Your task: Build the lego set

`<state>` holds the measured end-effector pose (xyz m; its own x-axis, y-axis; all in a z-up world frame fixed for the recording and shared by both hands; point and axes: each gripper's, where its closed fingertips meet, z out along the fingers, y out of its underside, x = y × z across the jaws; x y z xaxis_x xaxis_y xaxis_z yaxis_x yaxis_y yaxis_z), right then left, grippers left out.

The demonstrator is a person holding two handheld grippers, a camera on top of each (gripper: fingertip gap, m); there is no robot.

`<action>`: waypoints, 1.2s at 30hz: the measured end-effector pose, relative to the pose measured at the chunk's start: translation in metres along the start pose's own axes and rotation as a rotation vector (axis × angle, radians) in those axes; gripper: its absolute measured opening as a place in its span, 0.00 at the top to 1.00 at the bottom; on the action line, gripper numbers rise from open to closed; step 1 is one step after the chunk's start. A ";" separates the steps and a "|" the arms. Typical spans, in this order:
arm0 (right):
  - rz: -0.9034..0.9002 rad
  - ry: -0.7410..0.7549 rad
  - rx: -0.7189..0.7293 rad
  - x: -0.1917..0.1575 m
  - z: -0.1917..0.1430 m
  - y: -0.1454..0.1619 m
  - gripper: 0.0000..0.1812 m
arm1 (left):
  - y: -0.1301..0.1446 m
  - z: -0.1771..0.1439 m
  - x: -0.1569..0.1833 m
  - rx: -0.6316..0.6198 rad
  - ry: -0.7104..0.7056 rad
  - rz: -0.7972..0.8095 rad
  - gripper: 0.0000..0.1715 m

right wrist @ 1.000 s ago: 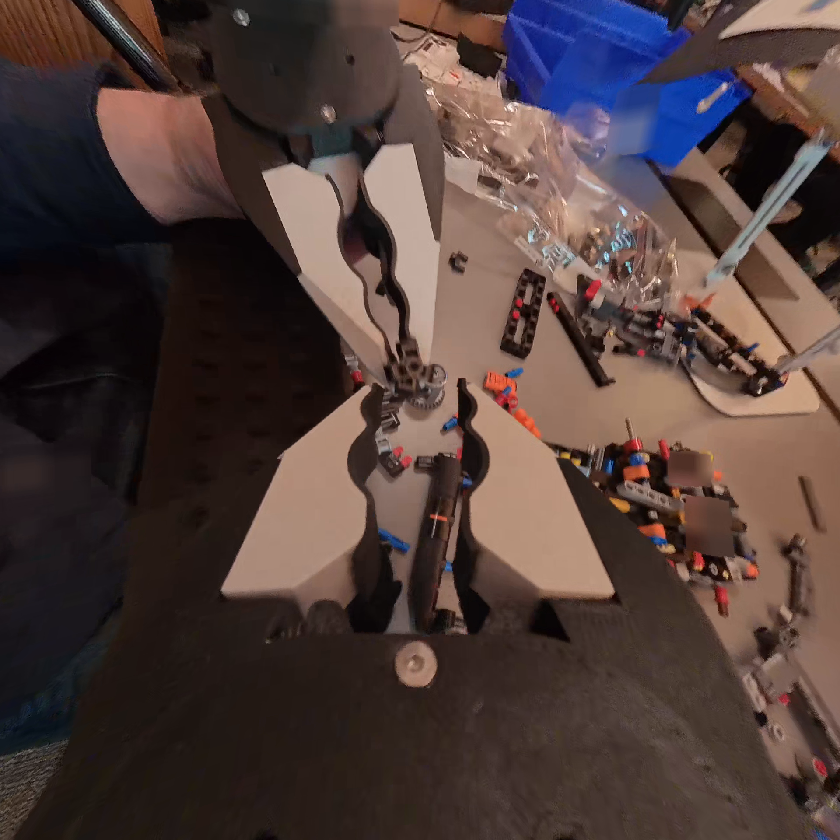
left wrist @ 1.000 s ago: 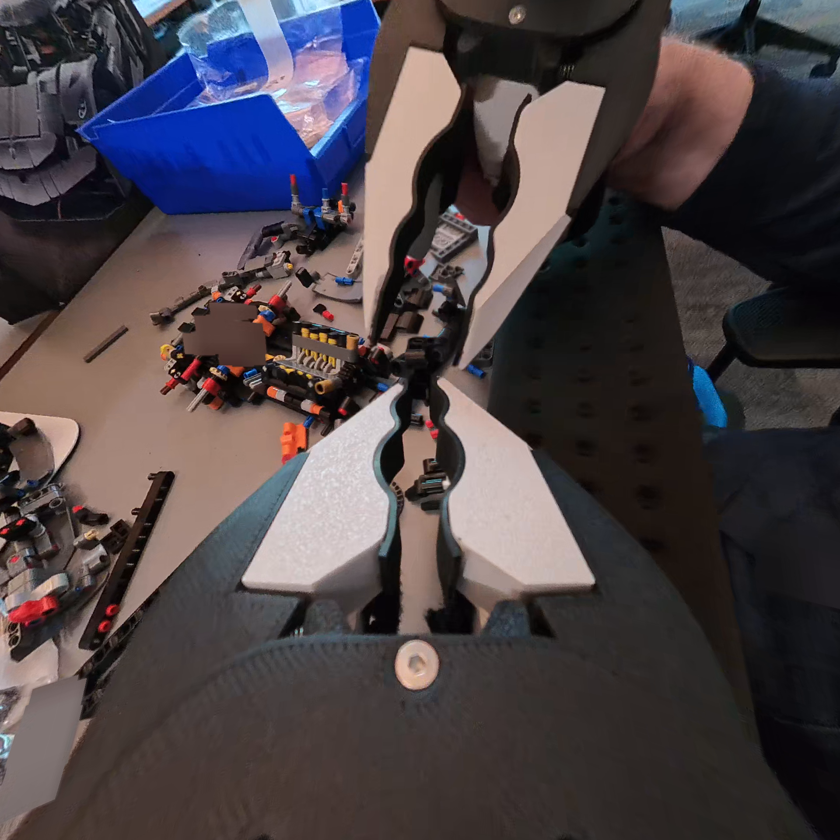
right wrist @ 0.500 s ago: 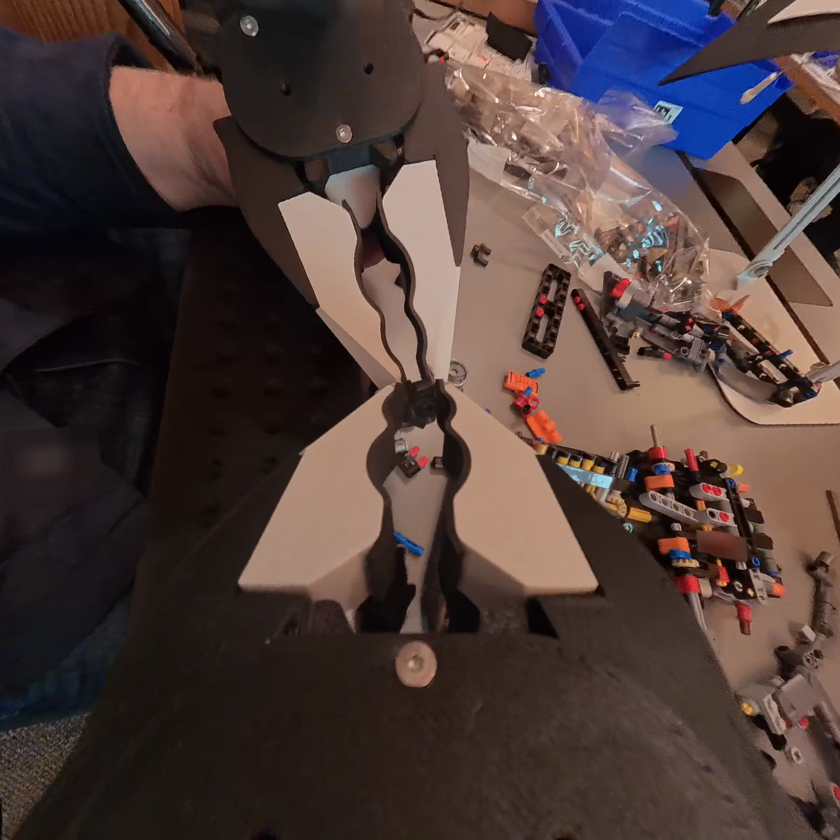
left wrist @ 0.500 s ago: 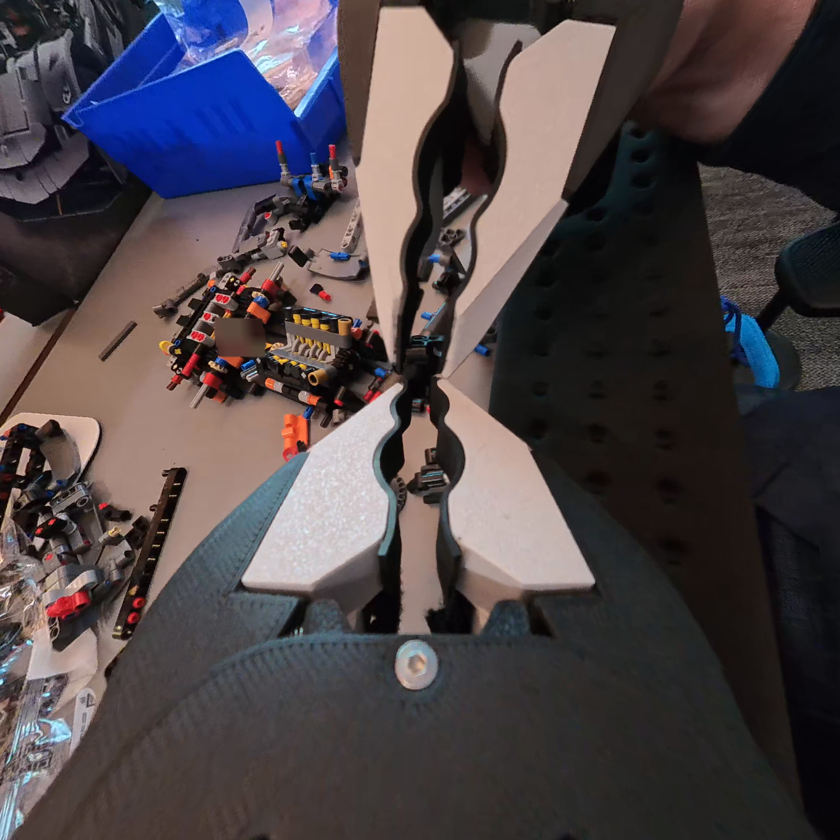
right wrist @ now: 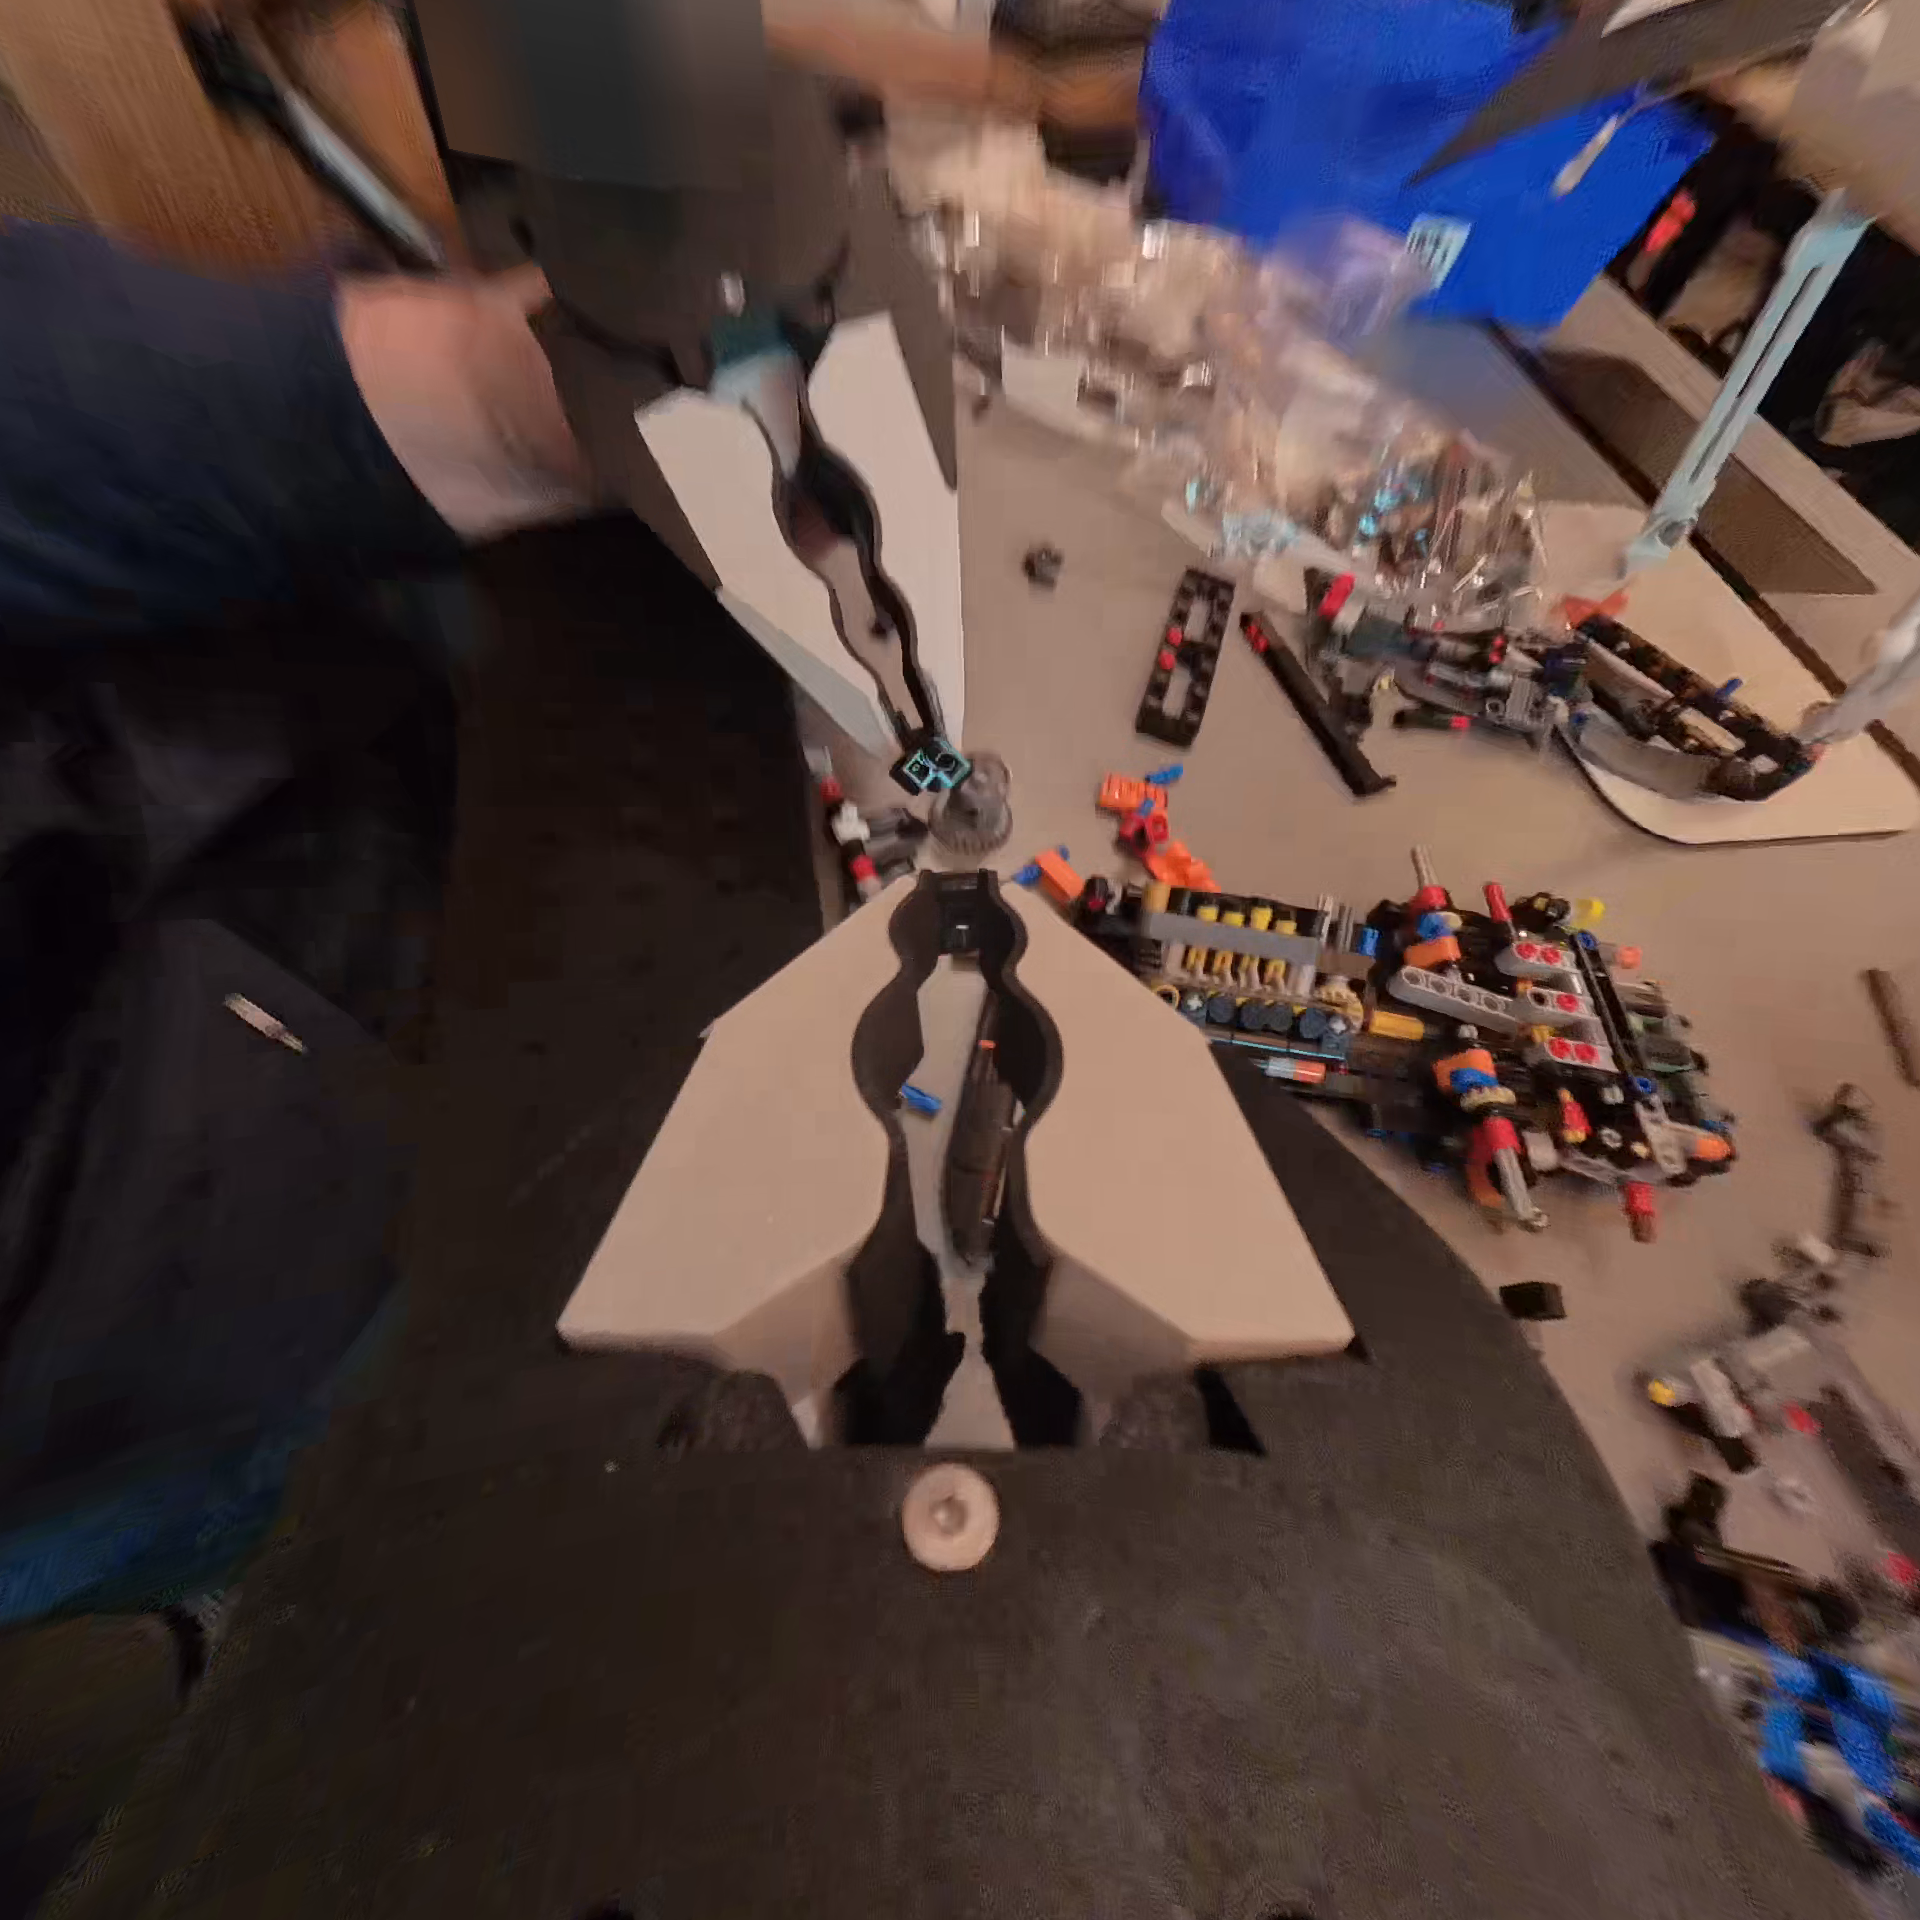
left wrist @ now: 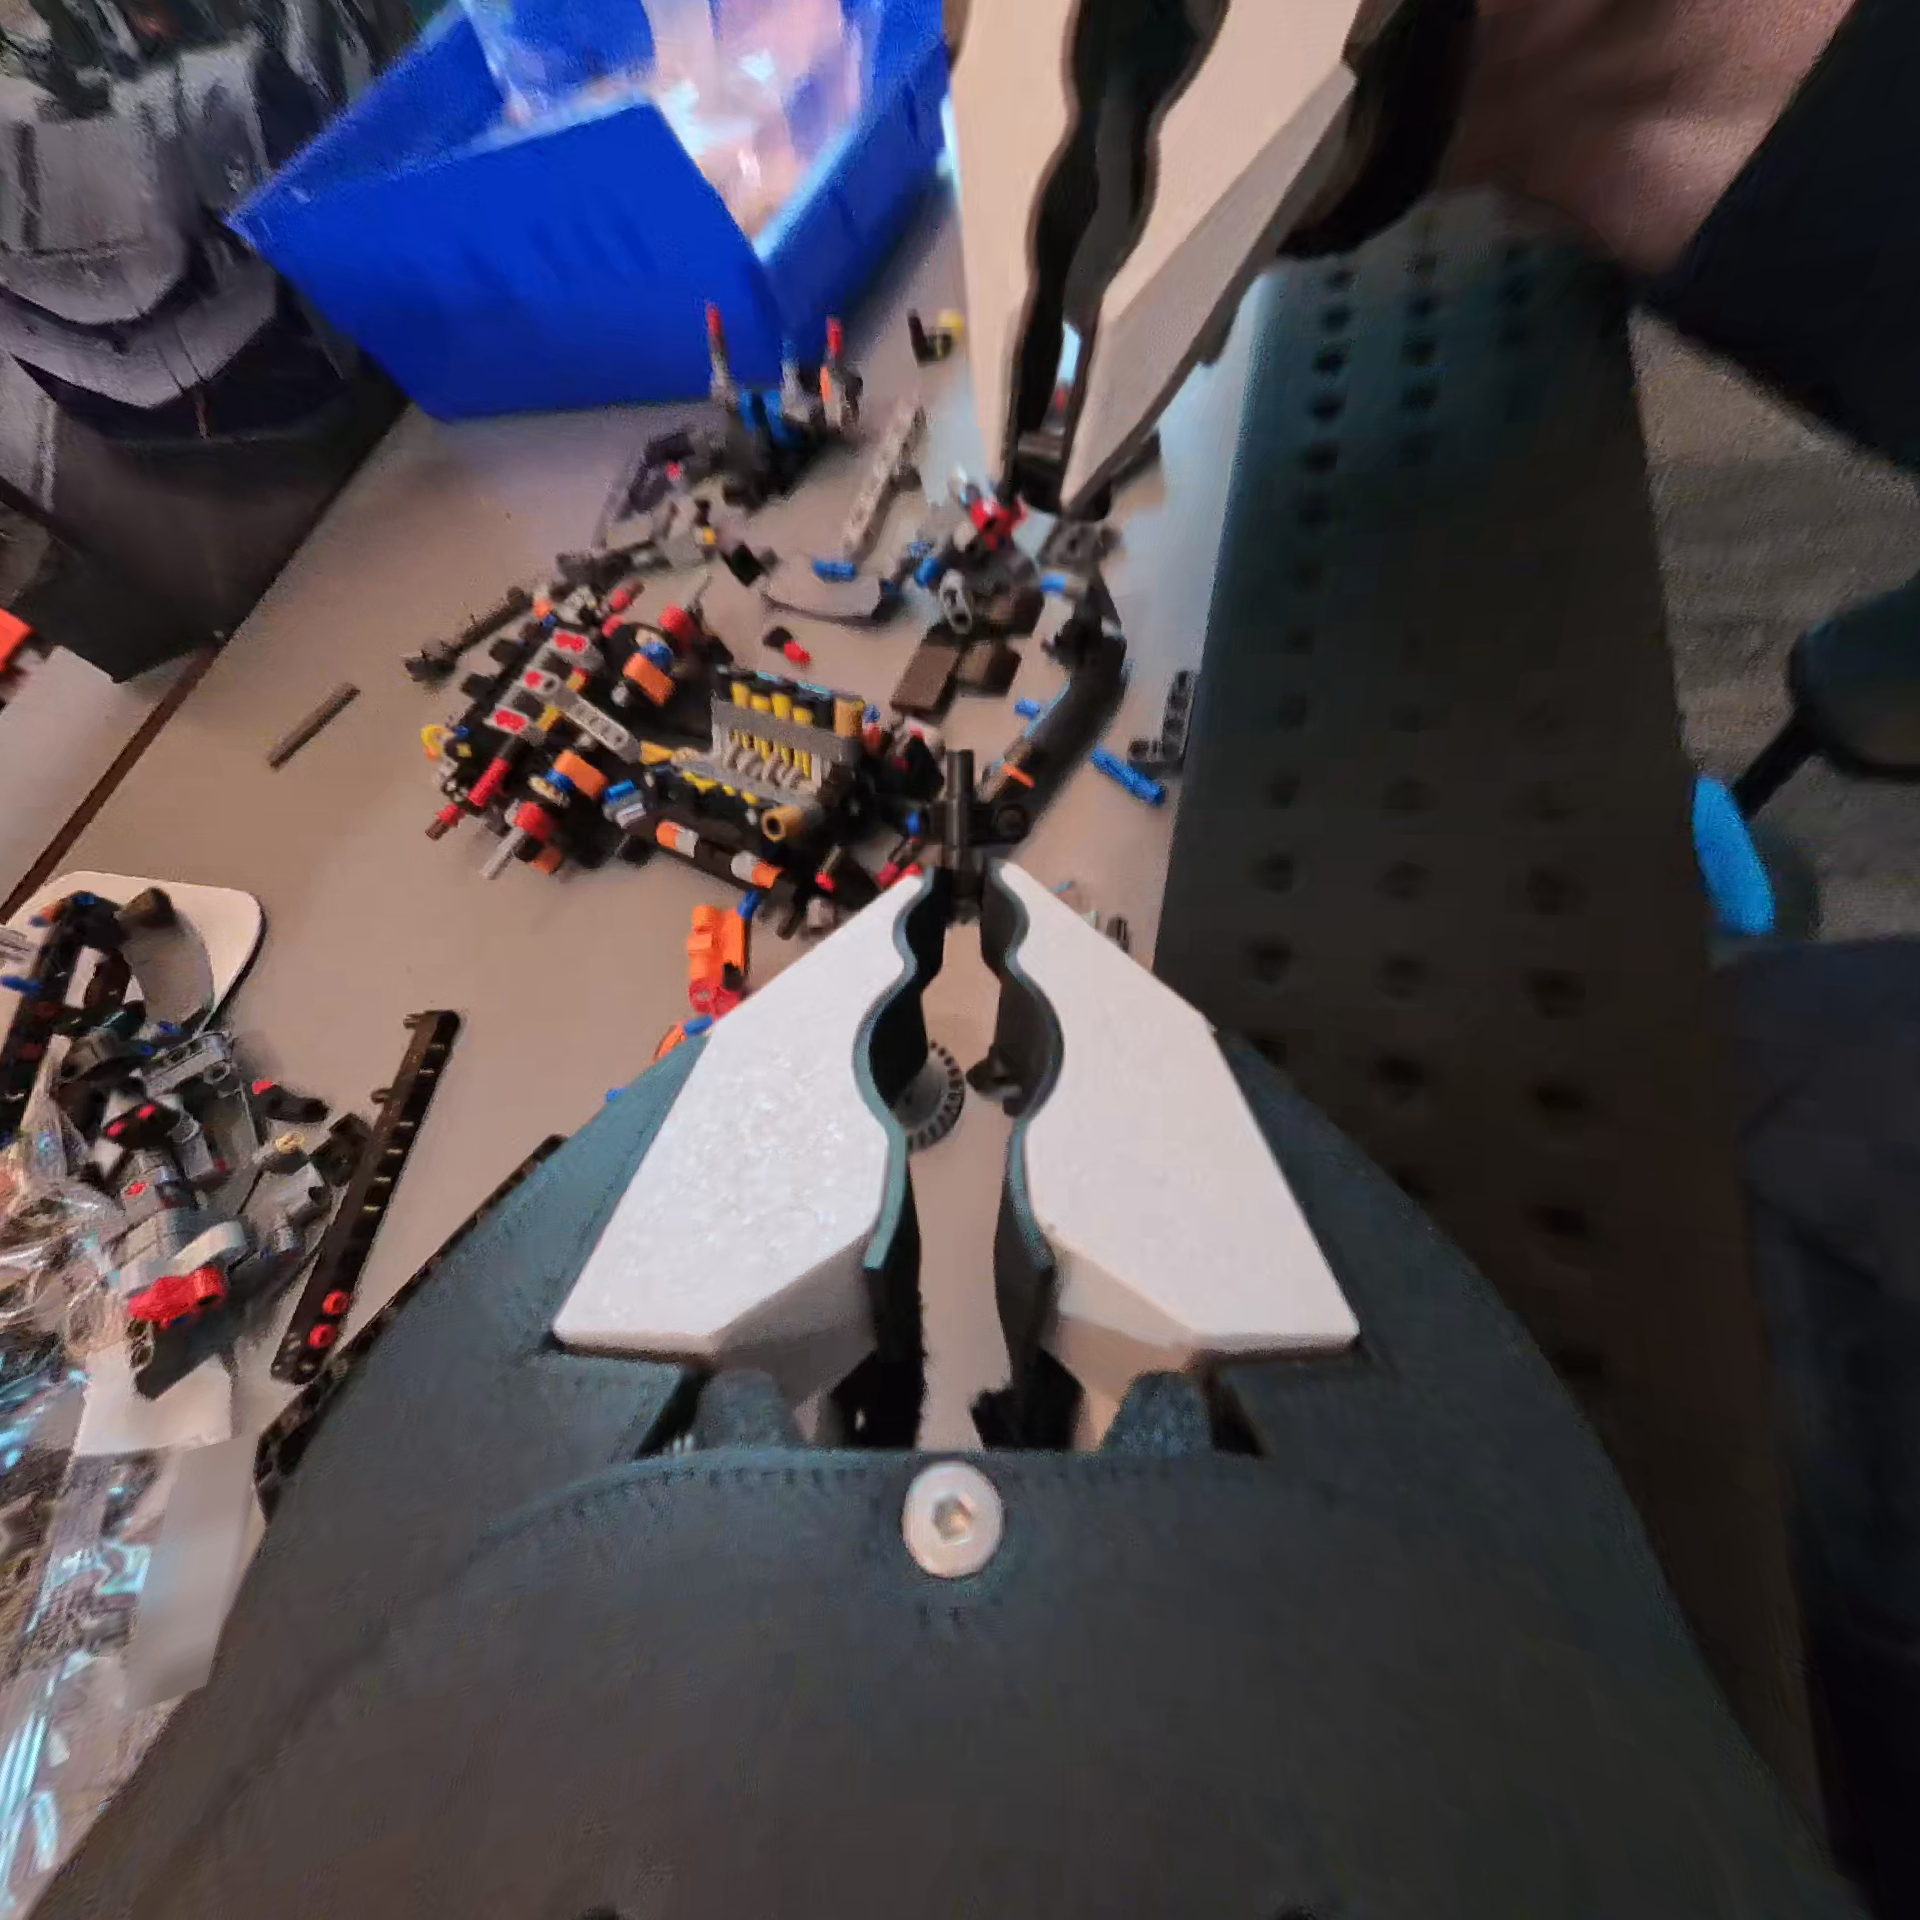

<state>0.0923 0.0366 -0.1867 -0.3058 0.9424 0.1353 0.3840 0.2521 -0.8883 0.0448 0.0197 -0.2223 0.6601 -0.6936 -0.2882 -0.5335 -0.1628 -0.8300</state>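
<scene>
The left tongs (left wrist: 961,883) are closed on a small black connector (left wrist: 964,816), which sticks up past their tips with a gear on its far side seen in the right wrist view. The right tongs (right wrist: 961,894) are closed on a small black piece (right wrist: 958,920); in the left wrist view they hang farther off, tips down above a scatter of loose parts (left wrist: 982,561). The two tongs are apart, tips facing each other. Beneath both lies the grey surface (left wrist: 416,935). Left of the left tongs sits the half-built model (left wrist: 665,769), black with yellow, red and orange parts, flat on the surface. A long black beam (left wrist: 369,1195) lies nearer, at the left, beside a grey sub-assembly (left wrist: 156,1174) and clear bags (left wrist: 62,1558). A curved black tube (left wrist: 1081,696) lies just right of the model, near the surface's edge. A blue bin (left wrist: 520,260) stands at the far side, holding clear plastic. A bare wrist and dark sleeve (left wrist: 1787,208) show behind the right tongs. Both views are motion-blurred.
</scene>
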 end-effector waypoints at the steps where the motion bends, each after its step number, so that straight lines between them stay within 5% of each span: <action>1: 0.017 0.020 -0.019 0.005 0.000 0.004 0.97 | 0.001 0.002 -0.002 -0.009 -0.008 -0.007 0.97; 6: -0.005 0.108 -0.196 0.018 0.021 0.035 0.91 | 0.005 0.014 0.001 -0.062 -0.017 0.037 0.97; 8: -0.016 0.095 -0.139 0.013 0.021 0.023 0.84 | 0.002 0.012 0.001 -0.043 -0.020 0.049 0.97; 19: -0.193 0.041 -0.198 -0.016 0.056 0.019 0.91 | 0.002 0.018 0.011 -0.067 -0.017 0.128 0.97; 30: -0.189 0.055 -0.253 -0.009 0.034 0.029 0.92 | 0.008 0.013 0.007 -0.089 -0.013 0.081 0.97; 33: -0.079 0.026 -0.092 -0.001 0.005 0.017 0.92 | -0.008 0.000 0.009 0.044 0.058 -0.007 0.97; 36: -0.081 0.051 -0.169 0.004 0.011 0.032 0.91 | 0.000 0.015 0.011 -0.040 0.029 0.048 0.97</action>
<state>0.0938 0.0462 -0.2193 -0.2984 0.9265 0.2292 0.5026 0.3566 -0.7876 0.0598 0.0223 -0.2328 0.6182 -0.7211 -0.3127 -0.5852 -0.1567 -0.7956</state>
